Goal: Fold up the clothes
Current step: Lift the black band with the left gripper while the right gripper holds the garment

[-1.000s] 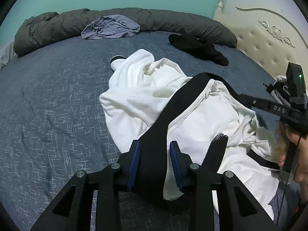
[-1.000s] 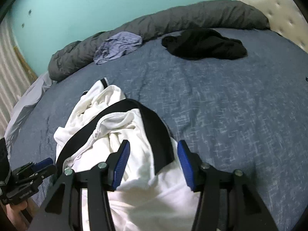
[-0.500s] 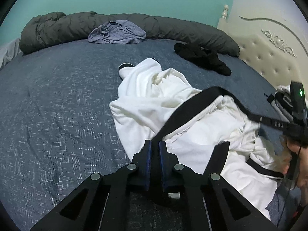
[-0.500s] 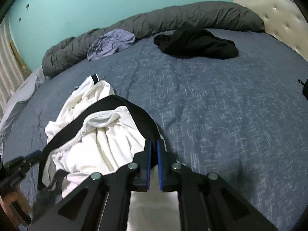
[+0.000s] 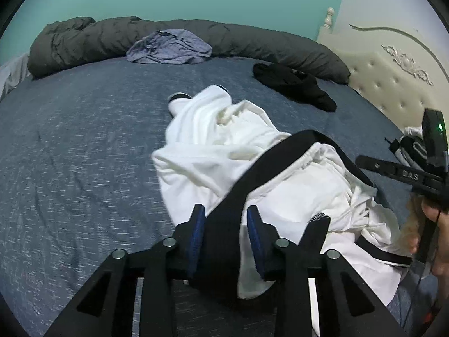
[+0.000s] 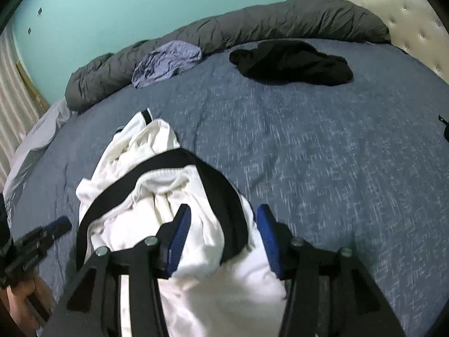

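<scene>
Three garments lie on the bed (image 5: 70,146), whose blue cover is a flecked, woven-looking cloth: one pair of white trousers (image 5: 213,146) with a wide black waistband (image 5: 269,163), crumpled in soft folds near the front edge; one black garment (image 6: 291,61) bunched flat farther back; one lilac garment (image 6: 168,61) rumpled against a single long grey duvet (image 6: 280,22), rolled like a bolster along the far side under the teal wall (image 6: 140,5); a cream tufted headboard (image 5: 393,84) with carved scrollwork closes off the side. There are two grippers, each with two black fingers faced in ribbed blue pads; the left gripper (image 5: 224,236) has just been opening, its jaws apart with the black waistband running up between them, the pads close on either side of the cloth but not clamping it; the right gripper (image 6: 223,236) has likewise just been opening, jaws spread wider, with a fold of white cloth and black band lying loose between them. In the left view a hand (image 5: 437,238) shows at the right edge holding the other gripper's handle.
</scene>
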`<state>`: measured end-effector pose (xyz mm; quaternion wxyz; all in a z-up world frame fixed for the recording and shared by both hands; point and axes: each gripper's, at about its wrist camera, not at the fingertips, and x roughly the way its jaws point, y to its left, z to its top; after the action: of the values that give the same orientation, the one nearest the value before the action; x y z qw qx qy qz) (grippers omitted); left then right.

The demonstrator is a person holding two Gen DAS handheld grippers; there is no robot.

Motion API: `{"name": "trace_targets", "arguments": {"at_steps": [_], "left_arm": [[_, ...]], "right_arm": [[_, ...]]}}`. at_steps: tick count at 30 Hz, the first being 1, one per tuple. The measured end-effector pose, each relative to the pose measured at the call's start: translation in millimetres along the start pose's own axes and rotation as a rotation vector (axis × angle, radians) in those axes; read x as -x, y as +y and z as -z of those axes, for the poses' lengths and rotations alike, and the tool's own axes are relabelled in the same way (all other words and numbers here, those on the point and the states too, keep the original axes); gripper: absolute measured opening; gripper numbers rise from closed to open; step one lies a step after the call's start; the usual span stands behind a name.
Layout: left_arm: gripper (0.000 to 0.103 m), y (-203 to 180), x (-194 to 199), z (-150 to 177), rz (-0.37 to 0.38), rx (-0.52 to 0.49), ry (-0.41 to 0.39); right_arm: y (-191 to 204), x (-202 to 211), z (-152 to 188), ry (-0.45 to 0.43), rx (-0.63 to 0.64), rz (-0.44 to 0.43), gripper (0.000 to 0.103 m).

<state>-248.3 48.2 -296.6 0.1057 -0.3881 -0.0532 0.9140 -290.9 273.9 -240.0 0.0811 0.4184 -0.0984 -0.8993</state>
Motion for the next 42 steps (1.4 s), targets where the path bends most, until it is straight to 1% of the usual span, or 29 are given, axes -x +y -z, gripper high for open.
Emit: {"name": "trace_targets", "arguments": {"at_steps": [3,6,10,11,12,13,14,16,18,21,25,27,28,29,30,32,36,37,38,39,42], "left_arm": [[0.034,-6.6,-8.5,1.6,0.001,-0.026,0.016],[0.034,-10.7,-17.1,6.3,-0.013,-0.051,0.037],[0.034,-4.4,-19.9,7.3,-0.013,-0.024,0.043],[0.034,-2.3,-18.4,7.2,-0.015,-0.02,0.04],[0.027,-0.6,-17.1,7.1,-0.014,-0.016,0.038],[0.017,0.9,-15.8,6.8,-0.012,-0.014,0.038],[0.015,1.4,-14.2,6.4,-0.012,-0.014,0.035],[0.01,2.2,-10.0,5.5,-0.016,-0.016,0.024],[0.008,2.9,-5.6,4.3,-0.022,-0.016,0.01],[0.008,3.8,-3.3,2.8,-0.02,-0.014,0.004],[0.008,4.6,-4.7,2.9,-0.018,-0.015,0.008],[0.008,4.9,-4.3,3.4,-0.016,-0.016,0.009],[0.008,4.7,-4.0,3.5,-0.016,-0.019,0.009],[0.008,4.6,-3.6,3.9,-0.016,-0.021,0.009],[0.008,4.7,-3.3,4.1,-0.017,-0.021,0.009],[0.008,5.1,-3.0,4.7,-0.014,-0.018,0.009],[0.008,4.0,-2.2,6.0,-0.008,-0.022,0.011],[0.008,3.8,-1.8,6.3,-0.009,-0.025,0.012],[0.007,3.7,-1.4,6.6,-0.01,-0.027,0.013],[0.006,4.3,-1.2,6.7,-0.01,-0.028,0.014],[0.005,7.4,3.1,7.6,-0.008,-0.016,0.012]], "right_arm": [[5.0,-5.8,-4.0,-0.011,0.038,0.031,0.05],[7.0,-13.4,-5.6,-0.011,0.051,0.035,0.05],[3.9,-22.4,-4.8,-0.001,0.053,0.037,0.049],[2.0,-24.2,-3.9,0.001,0.048,0.031,0.039],[0.5,-24.7,-2.9,0.002,0.043,0.029,0.031],[-0.6,-24.0,-1.8,0.001,0.038,0.031,0.019],[-1.6,-23.3,-0.7,0.0,0.033,0.033,0.014],[-4.4,-21.0,-0.2,0.004,0.023,0.043,0.007],[-7.2,-17.9,-0.5,0.007,0.017,0.06,0.006],[-10.6,-13.8,-2.2,0.007,0.007,0.085,0.006],[-6.3,-17.4,-4.4,0.004,0.021,0.087,0.007],[-3.1,-21.1,-4.6,0.005,0.032,0.098,0.013],[-2.1,-21.7,-4.8,0.0,0.036,0.101,0.018],[-1.1,-21.6,-5.1,-0.01,0.043,0.104,0.026],[0.0,-21.9,-5.4,-0.018,0.05,0.105,0.03],[0.3,-23.9,-5.2,-0.015,0.054,0.104,0.044],[-2.4,-26.8,-3.4,-0.012,0.051,0.095,0.045],[-4.0,-25.6,-2.6,-0.019,0.044,0.085,0.041],[-5.6,-24.4,-1.7,-0.025,0.037,0.075,0.017],[-6.8,-22.9,-1.4,-0.03,0.032,0.075,0.008],[-7.8,-17.8,-2.7,-0.037,0.026,0.076,0.005]]}}
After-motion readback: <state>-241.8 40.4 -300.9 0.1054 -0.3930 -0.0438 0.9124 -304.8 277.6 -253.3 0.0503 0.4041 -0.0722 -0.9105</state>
